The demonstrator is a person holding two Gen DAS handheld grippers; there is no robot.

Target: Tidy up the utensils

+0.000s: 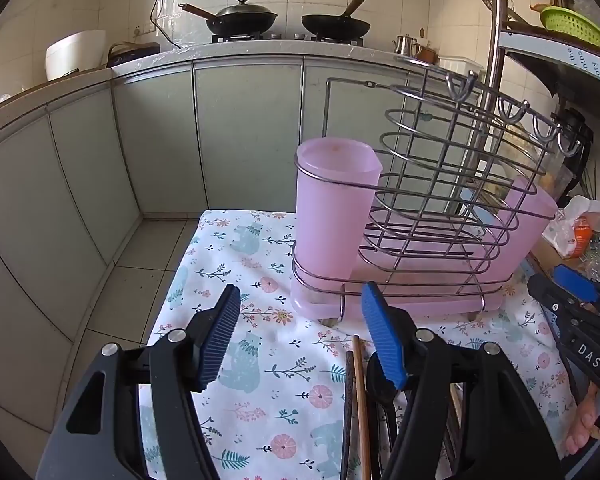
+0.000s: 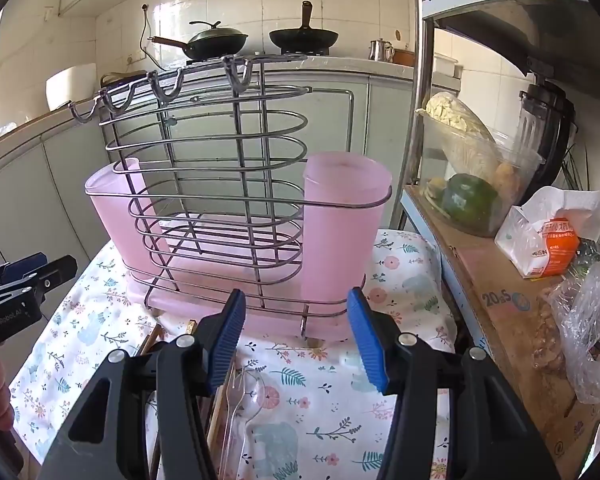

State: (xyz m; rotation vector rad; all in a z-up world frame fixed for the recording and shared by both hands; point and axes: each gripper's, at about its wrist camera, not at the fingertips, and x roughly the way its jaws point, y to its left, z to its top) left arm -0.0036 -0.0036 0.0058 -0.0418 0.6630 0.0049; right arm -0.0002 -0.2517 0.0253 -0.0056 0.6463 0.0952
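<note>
A wire utensil rack (image 1: 440, 200) with two pink plastic cups (image 1: 332, 208) and a pink drip tray stands on the floral cloth; it also shows in the right wrist view (image 2: 228, 184). My left gripper (image 1: 300, 336) is open and empty, just in front of the rack. Chopsticks (image 1: 360, 400) and a black spoon (image 1: 380, 392) lie on the cloth under its right finger. My right gripper (image 2: 296, 336) is open and empty, in front of the rack's right cup (image 2: 340, 232). A clear plastic fork (image 2: 236, 404) and chopsticks (image 2: 216, 412) lie below it.
The small table (image 1: 260, 360) has a floral cloth; tiled floor lies to its left. A shelf (image 2: 512, 300) on the right holds a bowl of vegetables (image 2: 472, 176), a tissue pack and plastic bags. Kitchen cabinets and woks stand behind.
</note>
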